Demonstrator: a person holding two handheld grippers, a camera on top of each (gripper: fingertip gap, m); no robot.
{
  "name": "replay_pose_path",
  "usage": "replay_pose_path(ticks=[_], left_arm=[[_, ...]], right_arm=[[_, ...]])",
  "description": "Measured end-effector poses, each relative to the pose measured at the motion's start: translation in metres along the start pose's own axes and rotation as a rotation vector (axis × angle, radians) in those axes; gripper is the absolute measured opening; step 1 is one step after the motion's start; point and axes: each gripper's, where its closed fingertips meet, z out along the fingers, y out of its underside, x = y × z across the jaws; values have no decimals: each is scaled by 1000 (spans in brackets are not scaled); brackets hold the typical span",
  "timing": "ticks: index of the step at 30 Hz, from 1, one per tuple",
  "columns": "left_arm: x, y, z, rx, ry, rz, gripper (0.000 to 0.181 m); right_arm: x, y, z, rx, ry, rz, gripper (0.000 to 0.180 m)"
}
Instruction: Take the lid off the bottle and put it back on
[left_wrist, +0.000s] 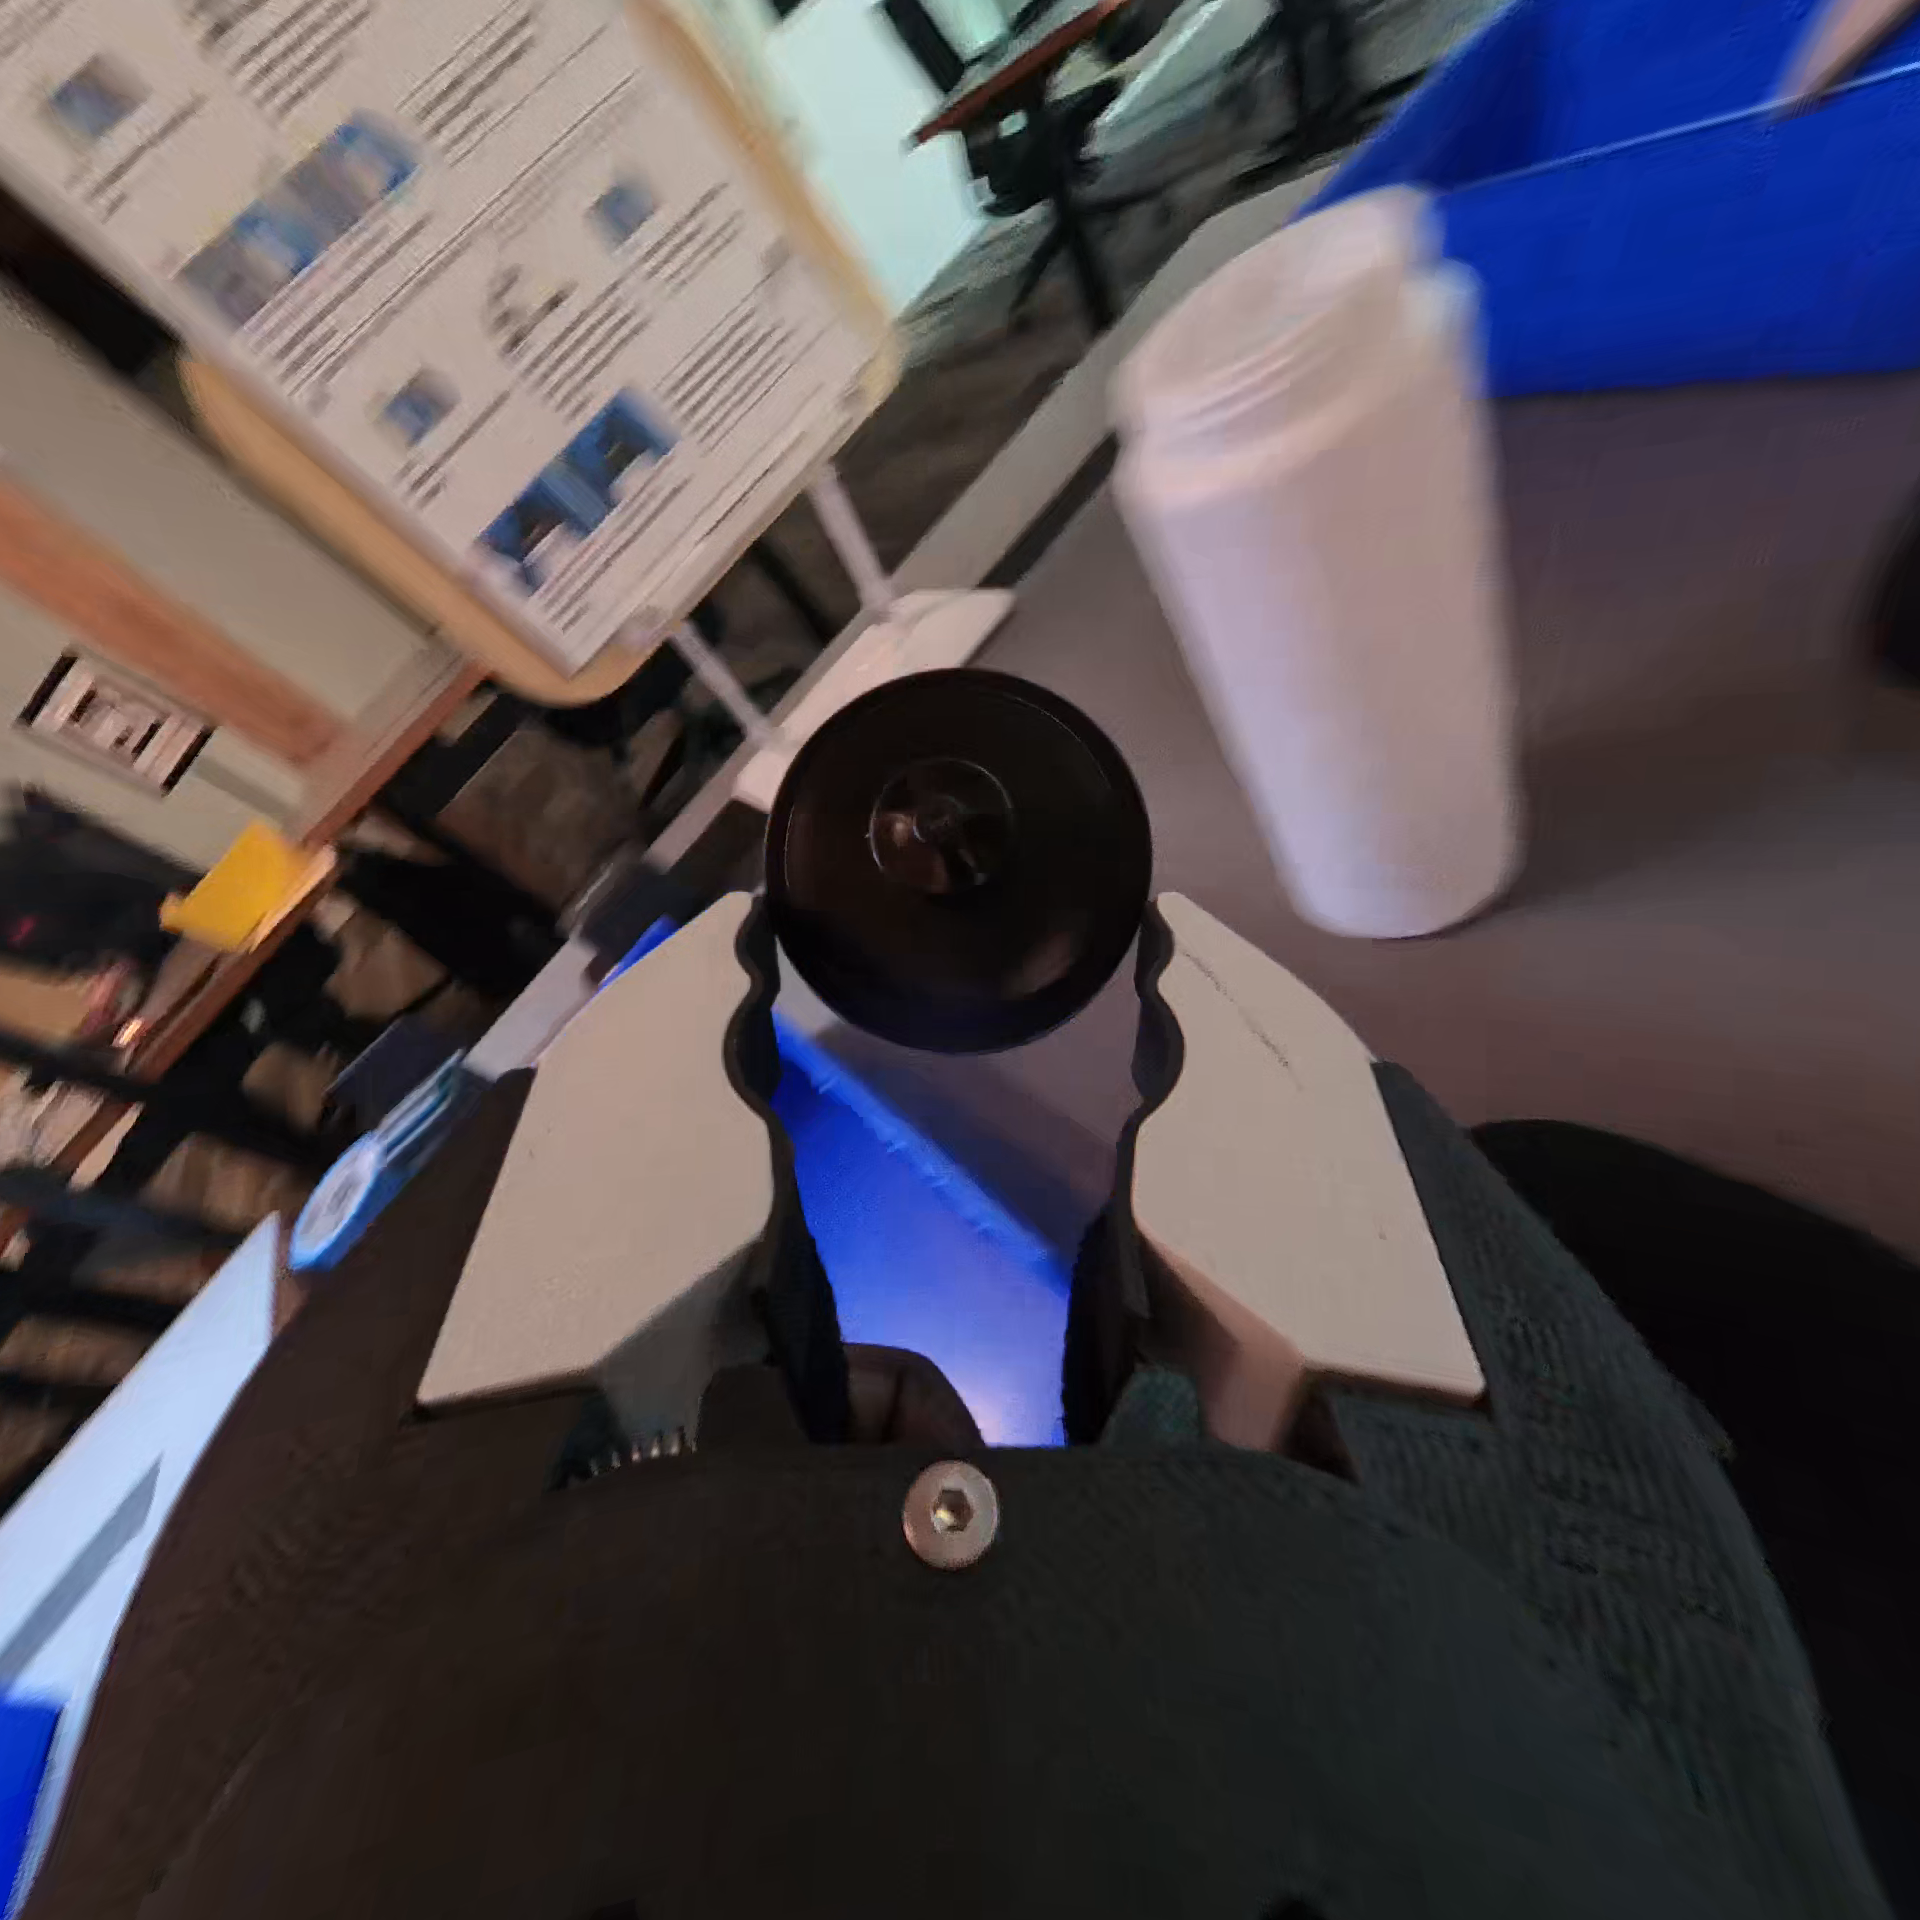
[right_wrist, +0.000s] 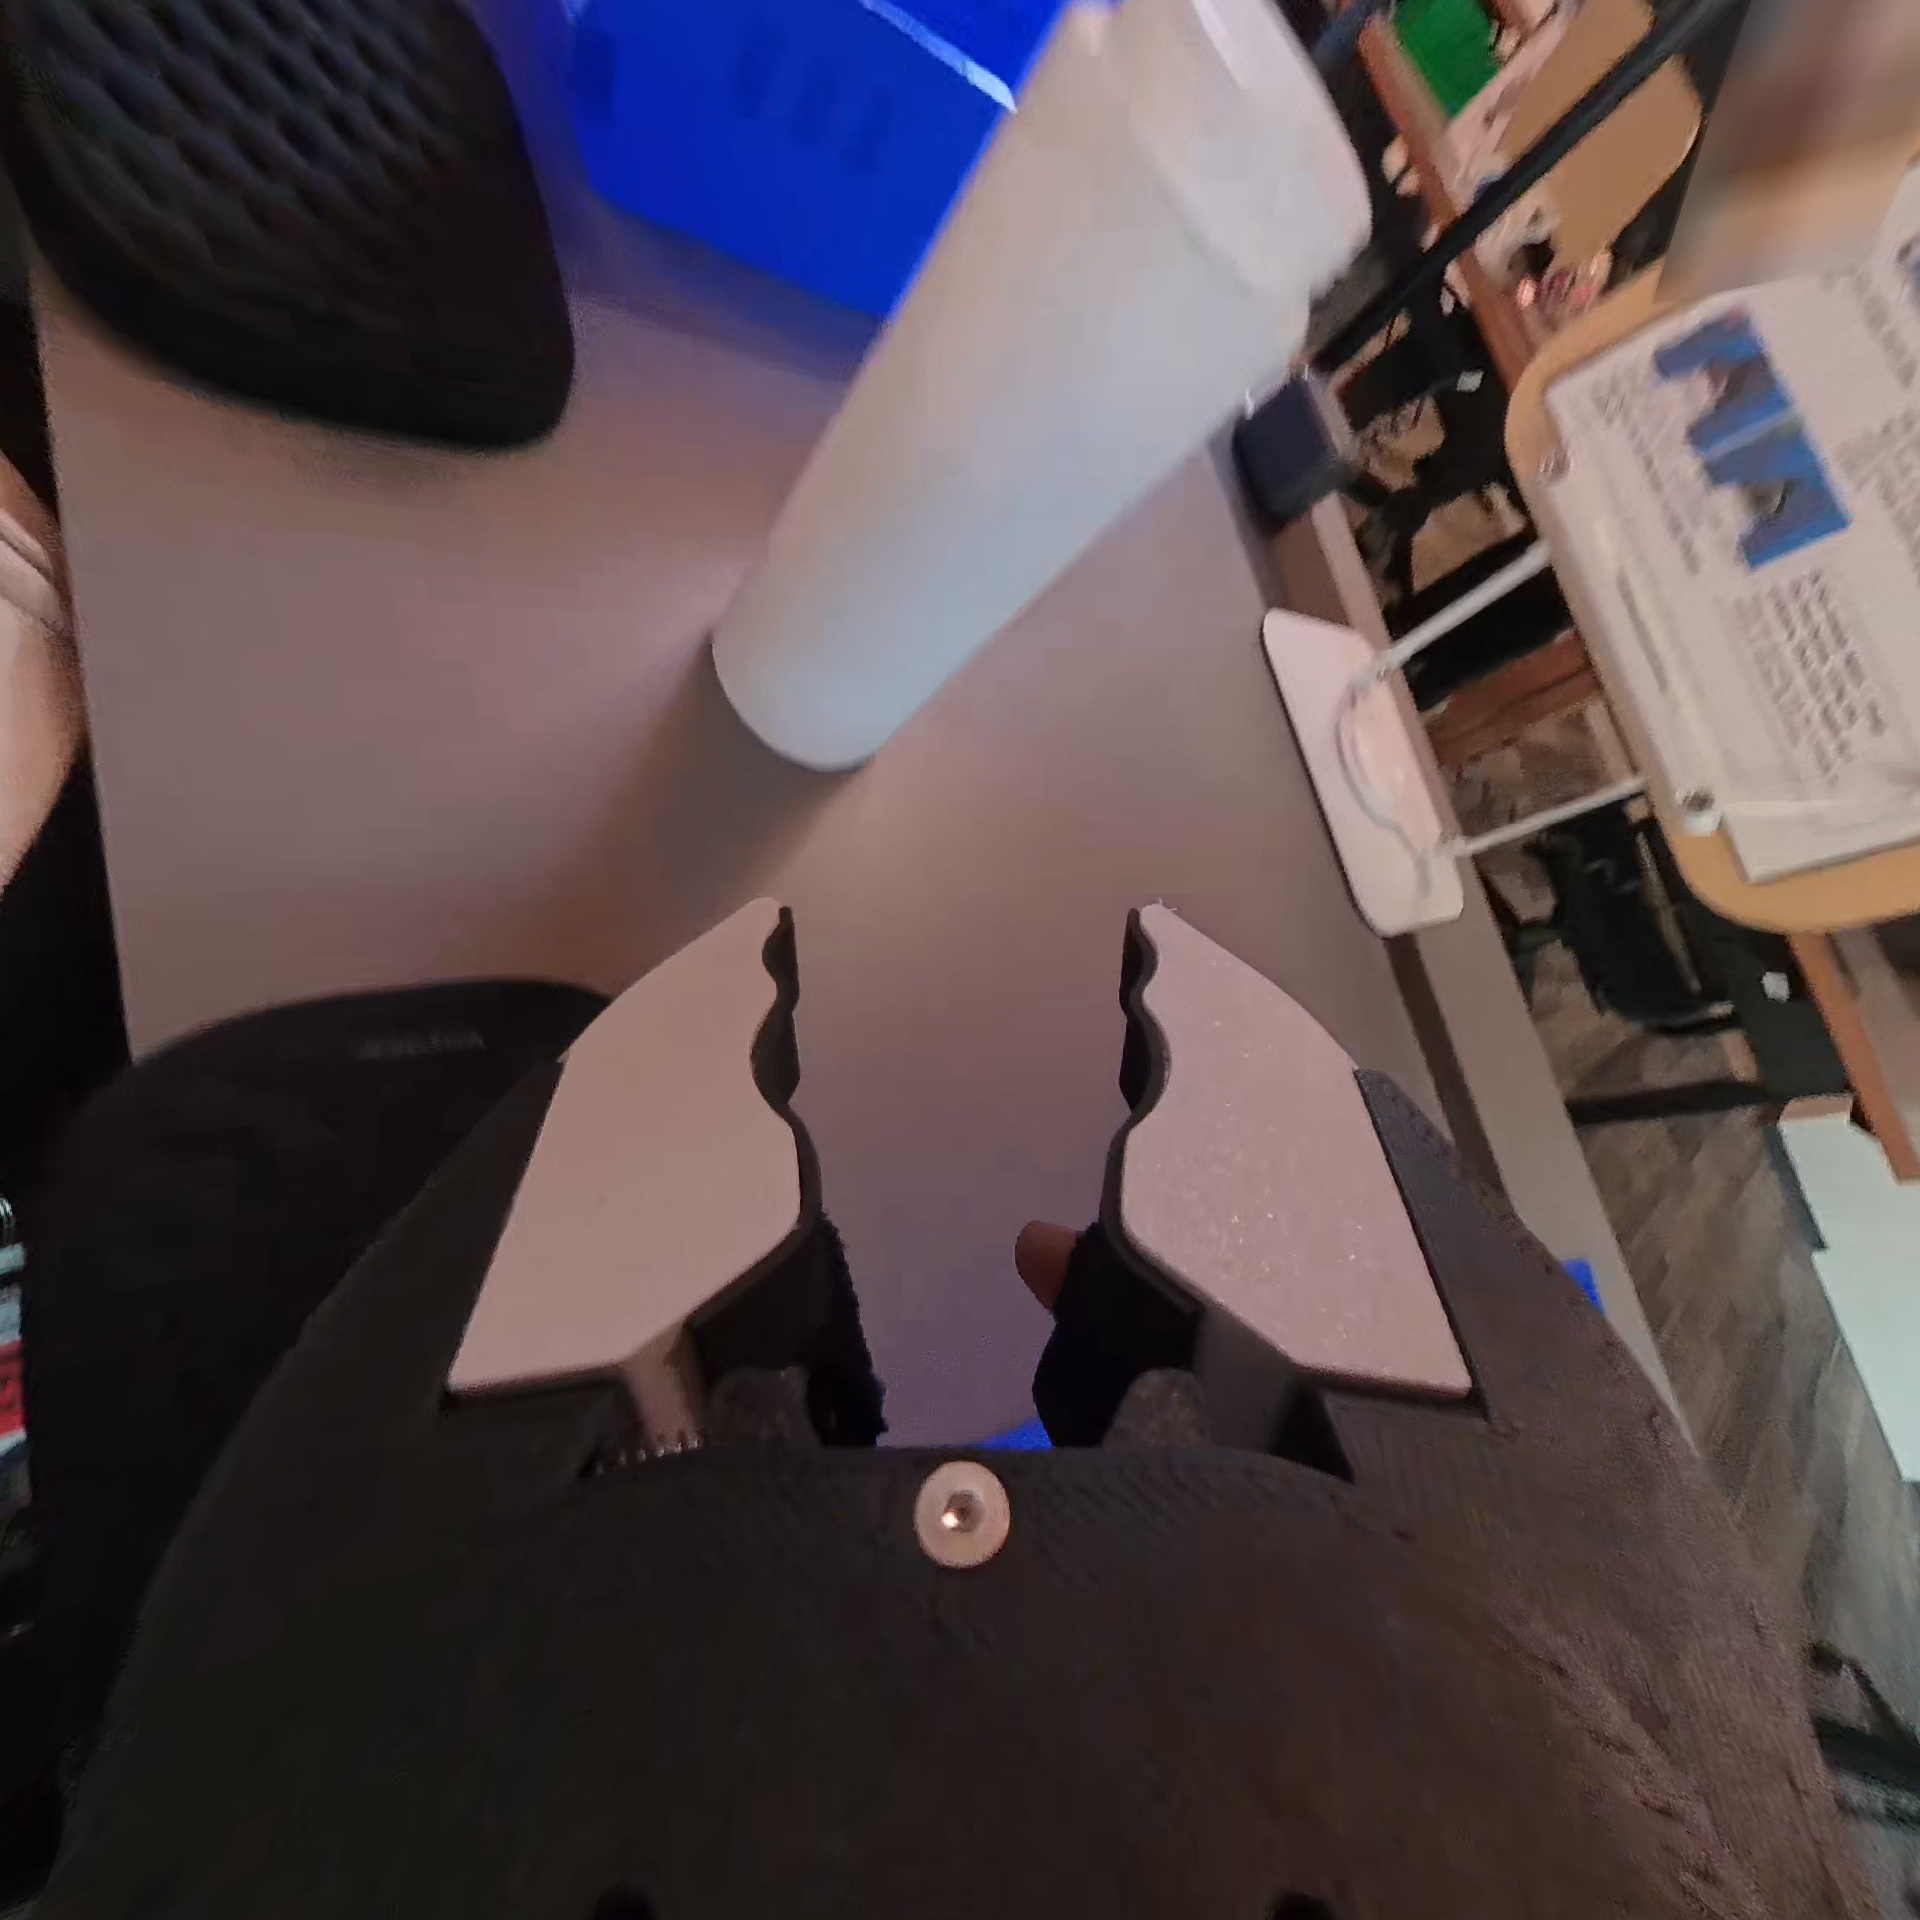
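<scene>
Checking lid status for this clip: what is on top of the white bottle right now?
Nothing sits on the white bottle: its threaded neck is bare. The black lid is off, clamped in the left tool. Blur hides whether anything is inside the bottle.

My right hand-held gripper (right_wrist: 961, 940) is open and empty above the tabletop (right_wrist: 416, 644); the white bottle (right_wrist: 997, 416) stands ahead without lid.

Print on the tilted poster (left_wrist: 436, 281) is too blurred to read.
</scene>
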Motion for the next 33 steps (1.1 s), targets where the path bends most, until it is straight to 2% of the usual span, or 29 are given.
replay_pose_path(ticks=[4,9,15,22,25,27,30,33], left_arm=[[76,-36,-12,18,168,138,67],[119,-36,2,-40,258,253,66],[142,-37,9,-55,361,314,67],[149,-38,12,-53,405,341,67],[149,-47,12,30,419,253,67],[136,-59,13,139,386,123,84],[96,-76,25,320,285,-208,118],[84,-74,56,350,301,-418,136]], right_arm=[[-21,-58,4,181,-5,-57,56],[-43,-132,7,450,12,-48,43],[-56,-143,43,423,-39,-83,36],[-67,-143,63,362,-143,-136,23],[-63,-144,57,392,-151,-108,23],[-50,-142,48,415,-133,-69,23],[-14,-144,26,475,-94,10,22],[31,-154,5,510,-108,92,24]])
